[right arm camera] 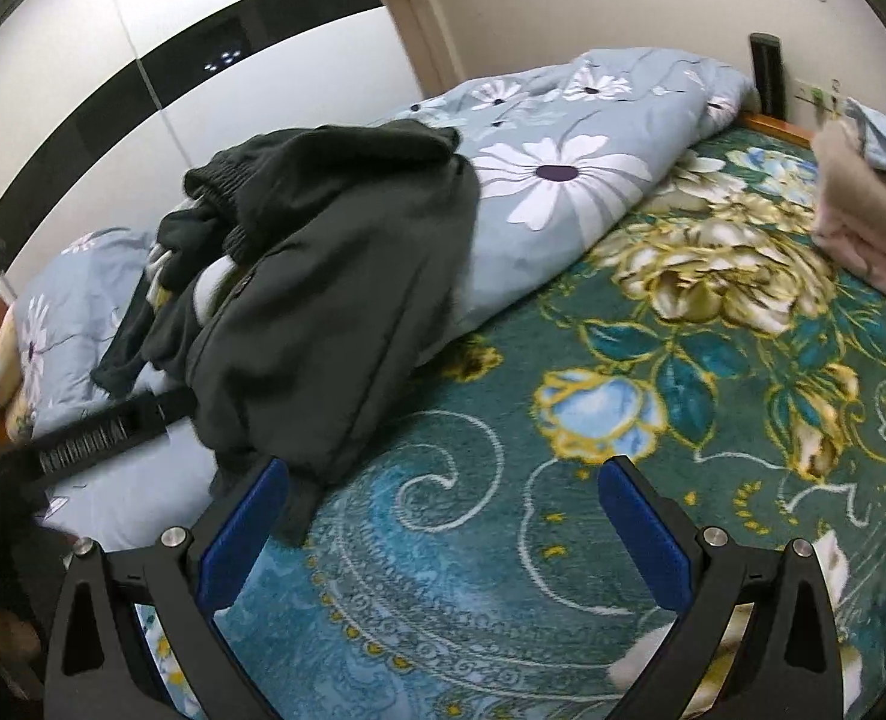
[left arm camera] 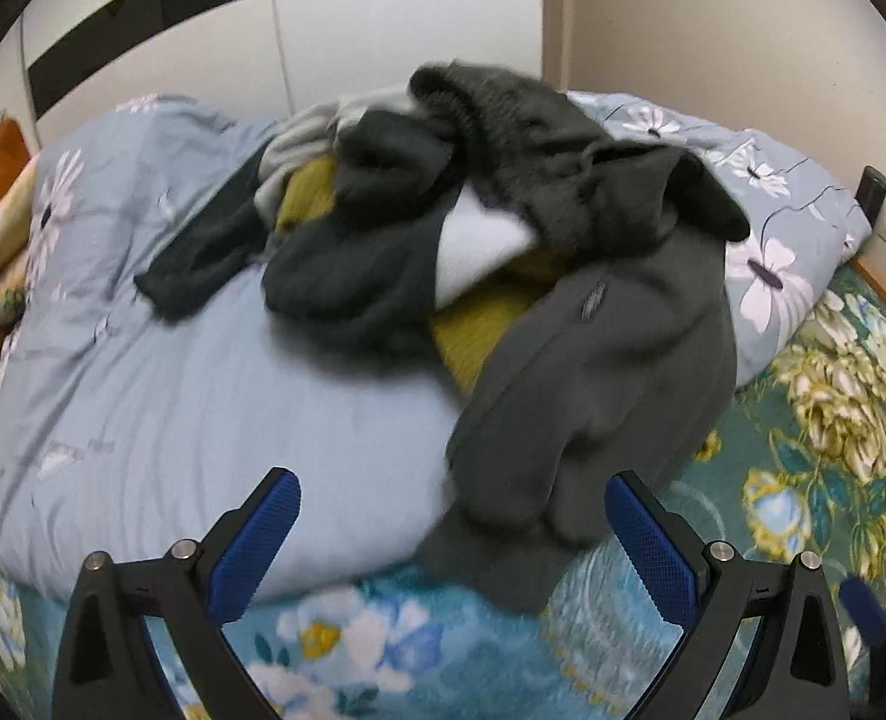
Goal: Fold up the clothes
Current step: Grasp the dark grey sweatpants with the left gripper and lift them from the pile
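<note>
Clothes [left arm camera: 443, 222] heaped unfolded on pale blue duvet [left arm camera: 161, 360], grey jacket [left arm camera: 611, 372] trailing onto floral blanket [right arm camera: 563, 450]. Left gripper [left arm camera: 452, 516] and right gripper [right arm camera: 443, 504] wide, empty, probably poised near hem.

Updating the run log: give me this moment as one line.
left hand-held gripper: open, empty | right hand-held gripper: open, empty | dark grey garment: unfolded, atop clothes pile on quilt

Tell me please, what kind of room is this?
Most likely a bedroom. A bed carries a blue flowered quilt over a teal floral blanket, with a pile of dark clothes on top. A pale wardrobe with a black band stands behind.
</note>
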`<state>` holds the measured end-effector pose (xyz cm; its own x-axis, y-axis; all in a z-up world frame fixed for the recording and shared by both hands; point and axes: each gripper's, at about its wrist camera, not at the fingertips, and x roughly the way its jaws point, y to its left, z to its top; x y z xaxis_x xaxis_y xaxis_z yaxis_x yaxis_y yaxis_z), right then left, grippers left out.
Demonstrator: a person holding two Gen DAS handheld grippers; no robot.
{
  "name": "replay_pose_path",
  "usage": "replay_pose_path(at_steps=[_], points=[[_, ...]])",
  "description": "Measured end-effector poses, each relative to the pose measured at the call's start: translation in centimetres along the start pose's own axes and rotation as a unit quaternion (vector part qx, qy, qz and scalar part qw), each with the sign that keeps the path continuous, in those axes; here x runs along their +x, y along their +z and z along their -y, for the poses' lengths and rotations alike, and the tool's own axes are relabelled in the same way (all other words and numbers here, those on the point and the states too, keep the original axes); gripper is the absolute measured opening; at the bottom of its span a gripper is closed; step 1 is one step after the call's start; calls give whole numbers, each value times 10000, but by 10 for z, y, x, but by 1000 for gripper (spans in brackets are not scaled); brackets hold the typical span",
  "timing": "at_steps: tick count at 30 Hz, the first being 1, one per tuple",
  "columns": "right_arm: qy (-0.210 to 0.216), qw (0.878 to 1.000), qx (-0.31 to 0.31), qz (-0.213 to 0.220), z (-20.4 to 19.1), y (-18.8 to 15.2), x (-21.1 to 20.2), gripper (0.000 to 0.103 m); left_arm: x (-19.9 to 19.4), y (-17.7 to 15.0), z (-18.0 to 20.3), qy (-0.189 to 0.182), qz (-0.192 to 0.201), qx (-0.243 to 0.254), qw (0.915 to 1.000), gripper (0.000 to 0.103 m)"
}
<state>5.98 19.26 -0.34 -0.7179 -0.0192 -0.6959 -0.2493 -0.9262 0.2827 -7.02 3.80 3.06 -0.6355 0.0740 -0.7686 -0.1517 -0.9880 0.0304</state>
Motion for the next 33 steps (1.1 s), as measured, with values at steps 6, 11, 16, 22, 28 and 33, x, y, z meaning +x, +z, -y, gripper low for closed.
replay_pose_path(at_steps=[6,11,16,22,28,33], points=[[-210,9977,612,-220,29,-1,6,103,17,73,17,-239,89,-255,9993,102],[-271,9951,916,-251,43,-2,6,103,37,115,52,-100,112,57,9999,96],[-207,9927,1117,-409,52,-6,10,103,64,124,105,770,152,1267,9888,87],[-83,9883,1400,-601,63,-12,14,103,56,131,126,1100,320,1738,9781,19],[-67,9854,1537,-728,67,-16,9,103,-29,154,114,585,1074,1685,9781,12],[955,9717,2074,-598,86,-13,-24,103,-121,155,73,-73,1511,1397,9786,12]])
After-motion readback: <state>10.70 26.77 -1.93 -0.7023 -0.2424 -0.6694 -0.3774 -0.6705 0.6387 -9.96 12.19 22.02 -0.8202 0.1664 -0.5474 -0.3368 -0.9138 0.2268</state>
